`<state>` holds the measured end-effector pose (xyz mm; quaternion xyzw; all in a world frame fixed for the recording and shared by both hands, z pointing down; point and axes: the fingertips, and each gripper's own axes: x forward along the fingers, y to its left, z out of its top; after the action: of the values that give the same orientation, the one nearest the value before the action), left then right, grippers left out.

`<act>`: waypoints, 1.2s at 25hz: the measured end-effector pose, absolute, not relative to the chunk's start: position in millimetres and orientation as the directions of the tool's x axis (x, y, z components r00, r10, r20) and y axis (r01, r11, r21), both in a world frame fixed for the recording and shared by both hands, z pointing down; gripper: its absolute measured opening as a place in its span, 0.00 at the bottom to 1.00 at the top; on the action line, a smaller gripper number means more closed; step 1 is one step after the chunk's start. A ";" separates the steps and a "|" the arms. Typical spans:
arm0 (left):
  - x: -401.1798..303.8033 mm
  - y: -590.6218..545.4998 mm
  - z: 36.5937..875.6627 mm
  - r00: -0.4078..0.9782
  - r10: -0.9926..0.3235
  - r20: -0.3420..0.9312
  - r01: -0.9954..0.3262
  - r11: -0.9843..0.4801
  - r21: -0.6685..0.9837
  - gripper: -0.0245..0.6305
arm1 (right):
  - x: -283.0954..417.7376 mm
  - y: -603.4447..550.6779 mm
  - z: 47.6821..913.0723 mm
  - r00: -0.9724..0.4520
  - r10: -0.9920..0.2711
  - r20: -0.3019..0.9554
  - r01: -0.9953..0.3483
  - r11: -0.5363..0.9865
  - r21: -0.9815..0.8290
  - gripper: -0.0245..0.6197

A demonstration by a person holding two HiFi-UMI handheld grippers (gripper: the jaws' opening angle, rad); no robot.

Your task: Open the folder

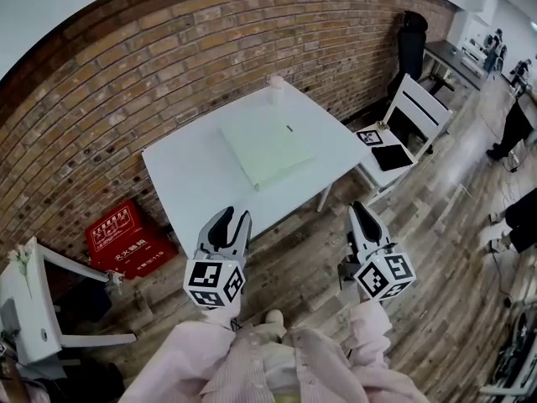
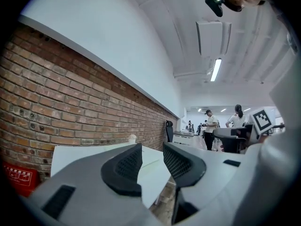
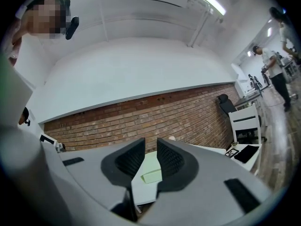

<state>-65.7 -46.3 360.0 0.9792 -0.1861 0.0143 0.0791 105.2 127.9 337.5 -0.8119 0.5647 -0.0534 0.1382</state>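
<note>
Folder step: we are reading this as the approach. The pale green folder (image 1: pixel 267 148) is lying shut and flat, and neither tong is touching it.
Left gripper (image 1: pixel 235 217): we are holding it level, short of the tabletop's near edge. Its jaws are standing apart with nothing between them.
Right gripper (image 1: pixel 361 210): we are holding it level too, jaws parted a little less and empty, out over the wood floor (image 1: pixel 302 250) off the near edge.
Table (image 1: pixel 180 183): its white top is lying ahead of both tongs, with the left half bare.
Folder place: it is sitting on the right half of the tabletop, one corner coming close to the near edge, well apart from both grippers.
Far corner: a small pale cup-like thing (image 1: pixel 275 82) is standing there, clear of the folder.
Next move: we are expecting to reach over the near edge. One tong would be pinning the folder while the other takes the free cover edge. We cannot tell from here which side opens.
</note>
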 end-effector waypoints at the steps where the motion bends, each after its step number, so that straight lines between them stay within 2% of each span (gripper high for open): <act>1: -61.3 -51.5 360.9 0.932 -0.359 0.058 -0.364 -0.919 0.151 0.24 | 108.8 123.2 338.3 0.359 -0.931 -0.068 -0.900 -0.327 -0.287 0.14; 19: -2.0 -80.6 385.5 0.954 -0.285 0.094 -0.298 -0.936 0.185 0.24 | 163.3 91.6 358.5 0.409 -0.912 -0.034 -0.876 -0.382 -0.294 0.14; 30: 58.7 -103.5 405.7 0.942 -0.297 0.156 -0.322 -0.931 0.172 0.24 | 227.2 36.9 382.8 0.339 -0.941 0.015 -0.883 -0.323 -0.339 0.13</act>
<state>58.7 -103.5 405.7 0.9805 -0.1580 0.0639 0.0981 227.2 36.9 382.8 -0.8067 0.5654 -0.1049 0.1367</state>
